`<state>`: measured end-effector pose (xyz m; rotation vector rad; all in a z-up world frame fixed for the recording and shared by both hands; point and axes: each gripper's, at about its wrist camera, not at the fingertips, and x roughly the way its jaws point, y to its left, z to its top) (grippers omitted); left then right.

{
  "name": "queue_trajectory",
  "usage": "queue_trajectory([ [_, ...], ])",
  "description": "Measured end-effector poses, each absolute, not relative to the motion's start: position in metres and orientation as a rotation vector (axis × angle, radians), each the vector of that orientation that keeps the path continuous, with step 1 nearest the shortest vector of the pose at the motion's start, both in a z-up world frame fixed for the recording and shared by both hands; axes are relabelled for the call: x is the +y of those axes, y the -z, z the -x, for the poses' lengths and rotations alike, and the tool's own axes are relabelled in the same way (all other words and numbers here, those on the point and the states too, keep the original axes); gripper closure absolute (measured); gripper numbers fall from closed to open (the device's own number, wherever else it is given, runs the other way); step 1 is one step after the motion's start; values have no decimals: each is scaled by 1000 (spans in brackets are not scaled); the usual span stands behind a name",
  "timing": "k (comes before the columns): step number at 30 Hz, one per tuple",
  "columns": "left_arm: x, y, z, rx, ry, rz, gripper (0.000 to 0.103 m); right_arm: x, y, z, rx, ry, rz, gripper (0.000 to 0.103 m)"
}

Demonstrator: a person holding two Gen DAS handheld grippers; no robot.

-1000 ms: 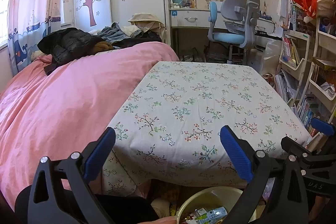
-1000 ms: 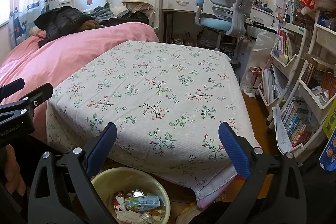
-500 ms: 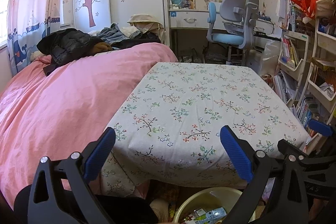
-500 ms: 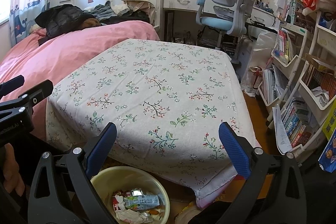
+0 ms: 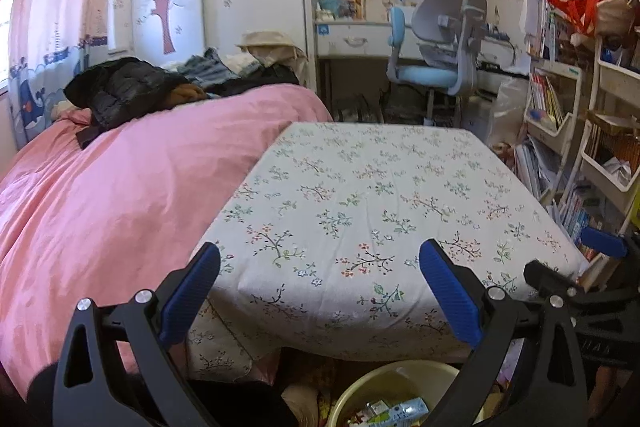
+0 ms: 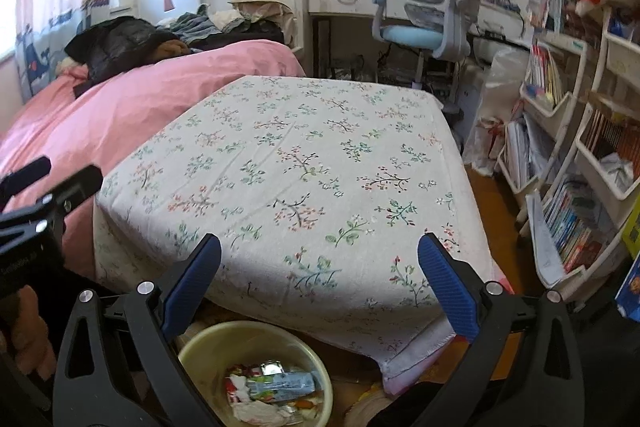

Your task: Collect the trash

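— So, are we holding anything — left gripper [image 5: 320, 281], right gripper [image 6: 319, 277]?
— No, both are gaping wide, empty, over the bare floral table [image 6: 304, 163]. Trash [image 6: 272, 387] is sitting in the bin [image 6: 256, 331] below; we're looking for more.

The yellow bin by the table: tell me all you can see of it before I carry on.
The yellow bin is a round, pale yellow, plastic-looking tub standing upright and open-topped on the floor, just below the near edge of the floral tablecloth. It holds trash: a light blue wrapper, crumpled white paper and red-and-white scraps, filling only the bottom. The open right gripper hangs above it without touching. Its base is hidden.
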<state>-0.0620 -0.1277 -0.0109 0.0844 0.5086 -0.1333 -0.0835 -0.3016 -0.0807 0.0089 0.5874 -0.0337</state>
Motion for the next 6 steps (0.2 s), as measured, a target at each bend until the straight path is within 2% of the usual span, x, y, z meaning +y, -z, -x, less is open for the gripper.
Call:
queue_trajectory([
  [6,-135,3,19,560,164,-84,8,-322,66,21,655,28,-30,7],
])
